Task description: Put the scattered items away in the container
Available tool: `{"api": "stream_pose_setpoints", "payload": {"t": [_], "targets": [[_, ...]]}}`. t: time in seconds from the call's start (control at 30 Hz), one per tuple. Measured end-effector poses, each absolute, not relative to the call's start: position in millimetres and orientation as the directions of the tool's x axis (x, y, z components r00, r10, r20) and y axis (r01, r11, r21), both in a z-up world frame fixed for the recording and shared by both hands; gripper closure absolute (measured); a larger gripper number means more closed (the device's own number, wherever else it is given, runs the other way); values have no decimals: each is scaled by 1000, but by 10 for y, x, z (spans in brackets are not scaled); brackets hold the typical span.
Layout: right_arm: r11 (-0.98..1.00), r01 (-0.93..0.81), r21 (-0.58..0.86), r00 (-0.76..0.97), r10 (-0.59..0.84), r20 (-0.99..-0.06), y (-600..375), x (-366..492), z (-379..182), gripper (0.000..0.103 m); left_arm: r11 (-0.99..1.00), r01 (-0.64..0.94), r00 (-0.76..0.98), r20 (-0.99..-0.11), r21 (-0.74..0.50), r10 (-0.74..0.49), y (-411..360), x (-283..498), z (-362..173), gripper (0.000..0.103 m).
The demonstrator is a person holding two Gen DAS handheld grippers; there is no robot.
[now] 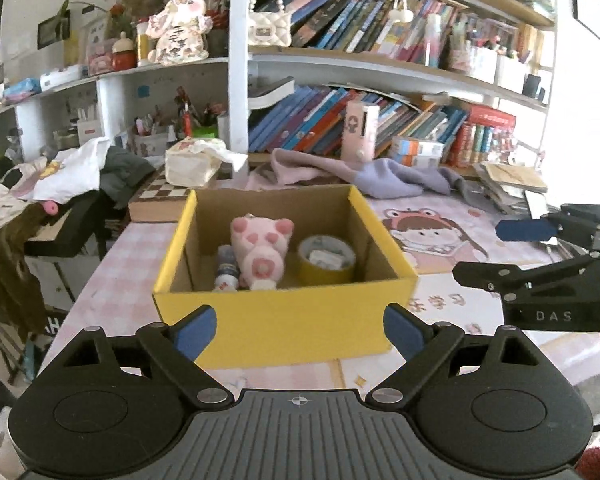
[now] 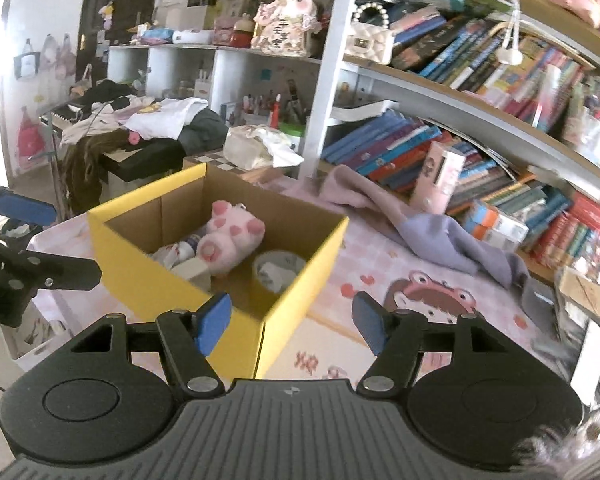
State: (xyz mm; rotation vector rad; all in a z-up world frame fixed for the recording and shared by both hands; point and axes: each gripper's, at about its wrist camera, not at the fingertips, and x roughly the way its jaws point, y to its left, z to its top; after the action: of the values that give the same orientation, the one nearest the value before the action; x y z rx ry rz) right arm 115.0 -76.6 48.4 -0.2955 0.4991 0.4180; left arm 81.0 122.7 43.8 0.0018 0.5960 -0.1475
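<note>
Here both grippers, left gripper [image 1: 298,330] and right gripper [image 2: 292,322], gape empty; only the right view shows the yellow box's [image 1: 276,330] corner.

Both tools look alike. The left gripper [image 1: 298,330] has a dark grey ribbed body with a small crosshair mark at its front edge, flanked by two round black housings with recessed discs. Black linkage arms with triangular cut-outs pivot on silver screws and end in blue pads [image 1: 194,334]. The right gripper [image 2: 292,322] has the same build, with ridged blue pads [image 2: 214,322]; seen side-on, its black body carries pale letters "DAS".
</note>
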Motion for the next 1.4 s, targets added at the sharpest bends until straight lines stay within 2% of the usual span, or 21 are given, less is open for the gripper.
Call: {"api": "stream_pose_setpoints", "payload": {"t": [0.2, 0.3, 0.57, 0.63, 0.8, 1.0, 1.4], "targets": [[919, -371, -136, 820, 255, -512, -959, 726, 476, 36, 985, 161, 816, -553, -58, -166, 1025, 621, 433, 10], [952, -296, -78, 828, 215, -518, -1084, 542, 459, 25, 988, 150, 818, -557, -40, -147, 893, 537, 408, 4], [984, -176, -25, 812, 131, -569, -1321, 241, 261, 23, 981, 191, 802, -580, 20, -145, 595, 351, 263, 3], [989, -144, -8, 806, 113, -580, -1388, 210, 226, 18, 979, 202, 792, -594, 35, -142, 537, 331, 235, 2], [997, -80, -1, 793, 63, -606, -1537, 201, 175, 12, 979, 201, 768, -626, 33, -137, 445, 335, 169, 0], [998, -58, -12, 766, 36, -641, -1610, 179, 100, 6, 979, 206, 722, -677, 11, -144, 372, 352, 87, 0], [997, -67, -31, 751, 30, -659, -1625, 177, 62, 4, 986, 166, 713, -693, 19, -107, 360, 348, 59, 0]]}}
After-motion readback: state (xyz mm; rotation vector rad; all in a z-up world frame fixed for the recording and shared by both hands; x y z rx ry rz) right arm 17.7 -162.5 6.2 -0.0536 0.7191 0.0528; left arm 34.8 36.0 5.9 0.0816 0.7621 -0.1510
